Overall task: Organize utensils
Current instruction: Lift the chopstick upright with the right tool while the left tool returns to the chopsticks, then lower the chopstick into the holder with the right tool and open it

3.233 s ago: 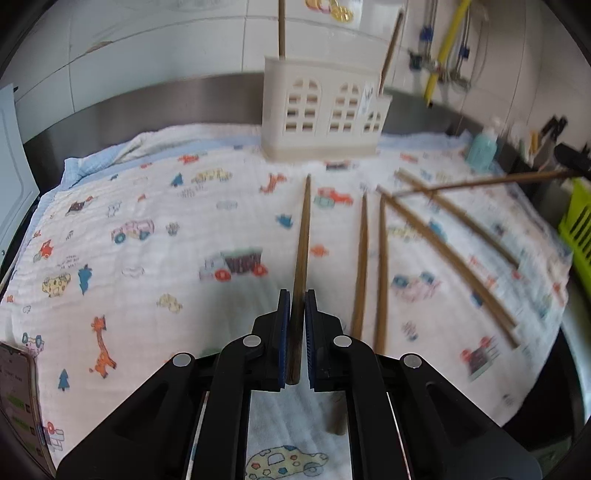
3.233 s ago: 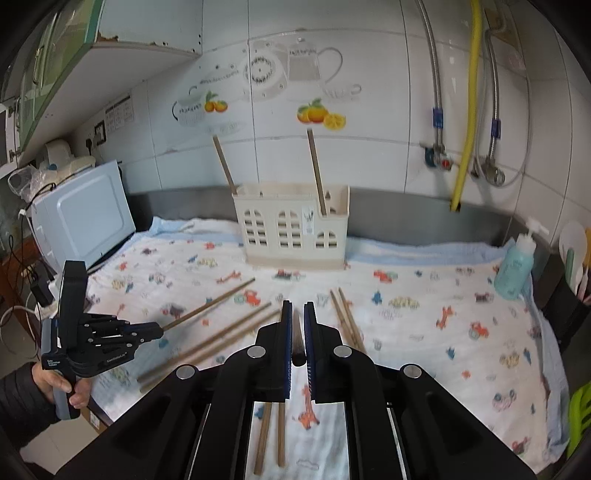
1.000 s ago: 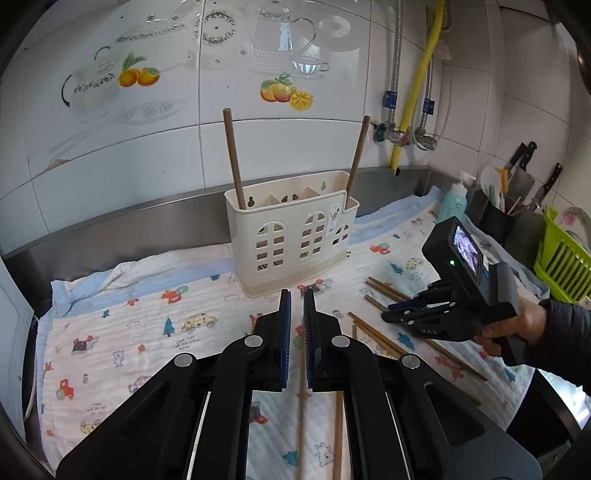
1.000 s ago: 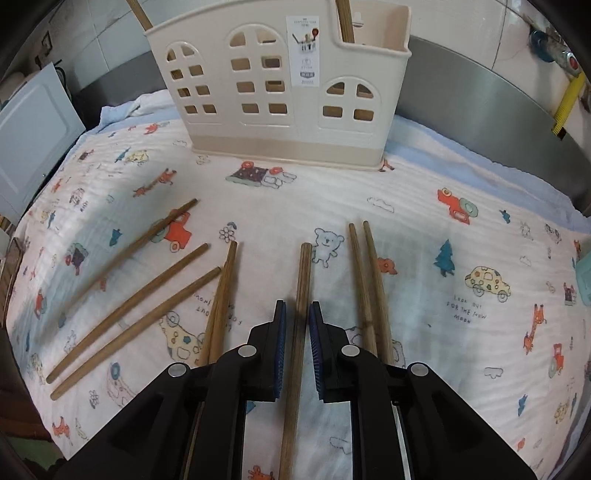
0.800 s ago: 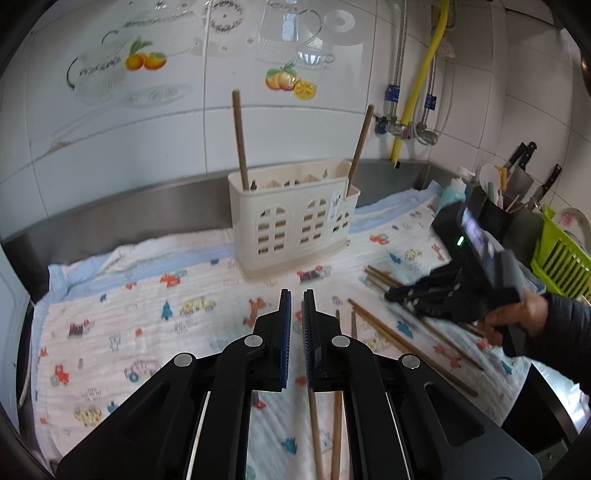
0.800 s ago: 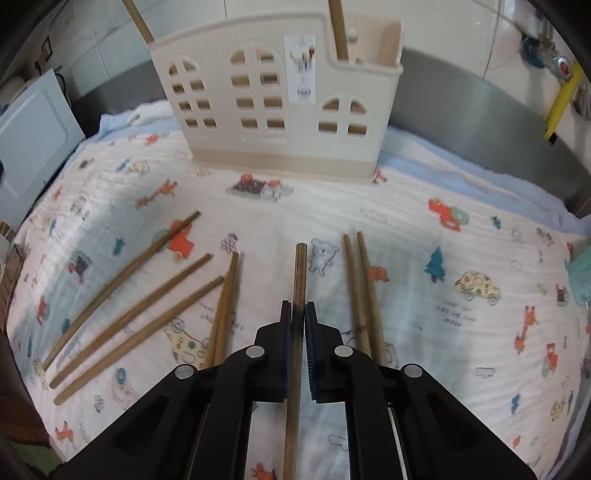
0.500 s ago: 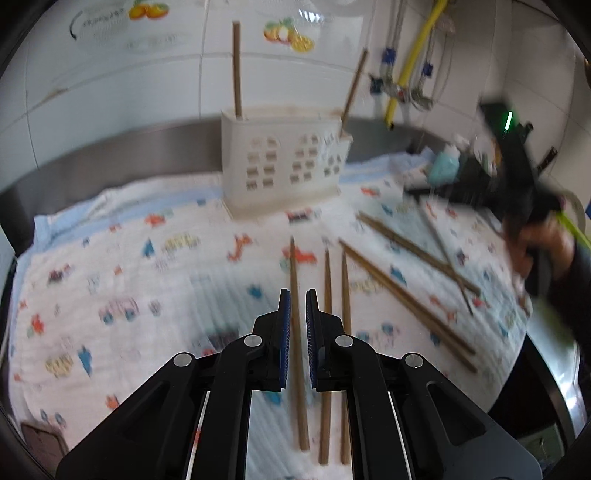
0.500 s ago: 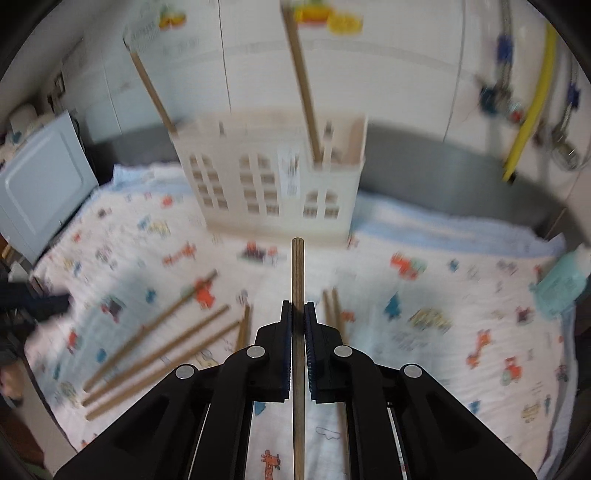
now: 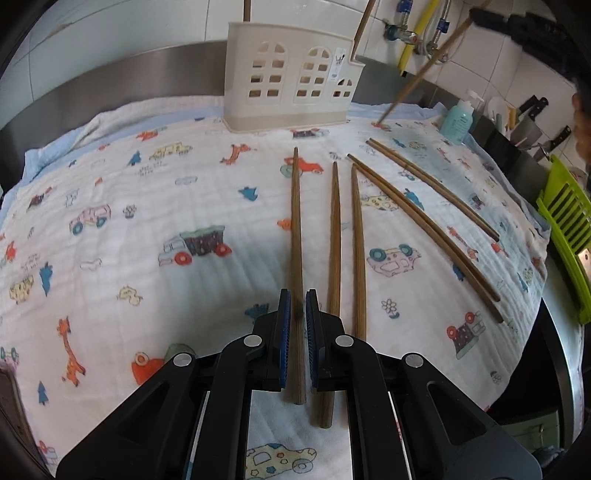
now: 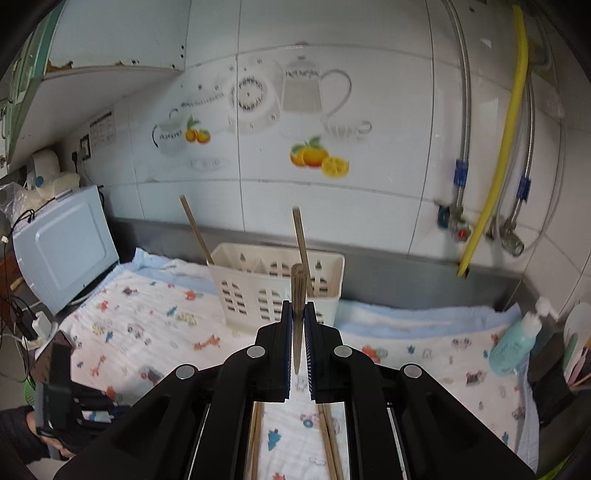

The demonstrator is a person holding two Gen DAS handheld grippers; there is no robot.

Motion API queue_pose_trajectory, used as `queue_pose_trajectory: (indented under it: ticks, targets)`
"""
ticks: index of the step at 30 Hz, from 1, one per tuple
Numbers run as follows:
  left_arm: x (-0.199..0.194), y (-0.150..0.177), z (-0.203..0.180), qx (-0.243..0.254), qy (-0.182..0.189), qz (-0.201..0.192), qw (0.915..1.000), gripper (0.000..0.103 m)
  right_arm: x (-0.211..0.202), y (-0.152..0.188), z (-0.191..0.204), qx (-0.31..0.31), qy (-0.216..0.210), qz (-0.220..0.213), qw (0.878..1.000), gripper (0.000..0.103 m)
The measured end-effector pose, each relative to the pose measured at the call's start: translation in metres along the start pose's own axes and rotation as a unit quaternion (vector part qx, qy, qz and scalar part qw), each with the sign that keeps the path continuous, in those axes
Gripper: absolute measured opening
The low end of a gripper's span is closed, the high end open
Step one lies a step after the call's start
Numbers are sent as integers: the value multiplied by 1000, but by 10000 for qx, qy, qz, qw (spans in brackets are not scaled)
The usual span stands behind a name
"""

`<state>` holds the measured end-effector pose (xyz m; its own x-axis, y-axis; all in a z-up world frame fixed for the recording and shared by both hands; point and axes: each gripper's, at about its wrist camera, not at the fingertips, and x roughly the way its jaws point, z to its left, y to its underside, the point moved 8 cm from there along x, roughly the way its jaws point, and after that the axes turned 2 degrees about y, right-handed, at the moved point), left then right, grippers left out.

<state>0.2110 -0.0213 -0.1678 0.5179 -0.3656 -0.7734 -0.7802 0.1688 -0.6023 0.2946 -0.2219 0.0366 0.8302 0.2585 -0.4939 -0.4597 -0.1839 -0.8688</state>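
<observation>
The right gripper (image 10: 297,338) has its jaws clamped on a chopstick (image 10: 297,291), up in the air before the holder (image 10: 275,291). It may tip and miss. The left gripper (image 9: 297,332) has its jaws nearly together around another stick (image 9: 296,236) lying on the cloth (image 9: 147,221); it may slip out.

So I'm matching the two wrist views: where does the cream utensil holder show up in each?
Left wrist view: the cream utensil holder stands top centre, at the far edge of the printed cloth.
Right wrist view: it sits mid-frame, partly behind the right gripper's held chopstick.
Shared landmark: the yellow hose on the tiled wall.
</observation>
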Motion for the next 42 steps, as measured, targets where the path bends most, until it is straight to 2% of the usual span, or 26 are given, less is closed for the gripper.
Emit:
queue_pose_trajectory:
  ticks: [9,17,20,24,28,33,37,42]
  targets:
    - [6,6,0,-23,-62,128,9999,9,-6,-22,7,-212,58,-122,9997,7]
    - [7,4,-7,286,-418,222,9985,6,-13,-35,5,-249,136,-240,9993,7]
    - [0,-2,-7,307,-442,96,9985,6,-14,-40,1,-202,160,-283,9993,7]
    - [-22,-23,-8,309,-427,-270,9982,6,-15,-50,-5,-121,184,-369,9991,7]
    - [-48,-57,-10,358,-380,-718,9960,6,-11,-64,-10,-84,254,-458,9986,7]
    - [-70,-94,-13,377,-242,-1061,9933,6,-1,-86,-16,-21,315,-602,9977,7]
    - [-73,-98,-16,470,-191,-1008,9936,6,8,-100,-19,52,336,-644,9973,7]
    - [-57,-72,-9,309,-80,-672,9972,9,13,-107,-19,74,320,-719,9969,7]
